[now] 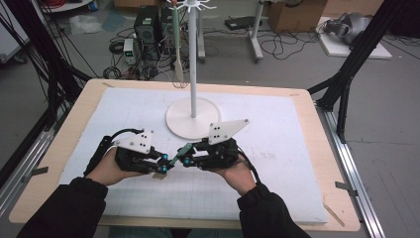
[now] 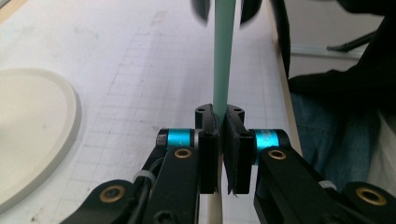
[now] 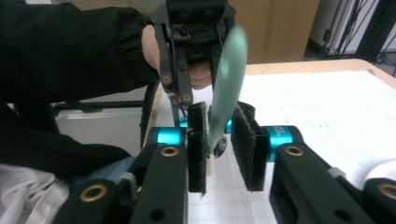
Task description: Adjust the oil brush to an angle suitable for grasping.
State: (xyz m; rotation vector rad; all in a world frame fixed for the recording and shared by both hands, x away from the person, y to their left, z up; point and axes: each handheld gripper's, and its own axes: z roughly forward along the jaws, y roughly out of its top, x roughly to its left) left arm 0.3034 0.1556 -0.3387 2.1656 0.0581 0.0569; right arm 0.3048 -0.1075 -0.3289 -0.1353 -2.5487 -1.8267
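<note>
While both forearms in black sleeves come in from the near edge, the two tongs meet over the near middle of the bench (image 1: 79, 106), a pale wooden top covered by a white gridded mat (image 1: 277, 148). Between them is a mint-green spatula (image 1: 179, 152), lifted off the mat and slanting from near left to far right. The left tongs (image 1: 163, 169) are clamped tight on its handle, the green shaft rising straight out from between the pressed pads in the left gripper view (image 2: 223, 70), with a cream-coloured end showing just below the jaws. The right tongs (image 1: 186, 161) stand apart around the blade end: in the right gripper view the green blade (image 3: 228, 79) leans against the left pad while the right pad is clear of it, so they are open and not gripping. Just beyond the hands stands a white hanging rack with a round base (image 1: 192, 118) and a thin pole; a second utensil with a green handle (image 1: 177, 44) hangs from its top arms. Beyond the bench lies a grey floor strewn with black cables, computer boxes (image 1: 148, 25), a cardboard box (image 1: 294, 14) and black frame struts at both sides. The rack's top is cut off by the upper edge, and the spatula's blade tip is blurred in the right gripper view.
</note>
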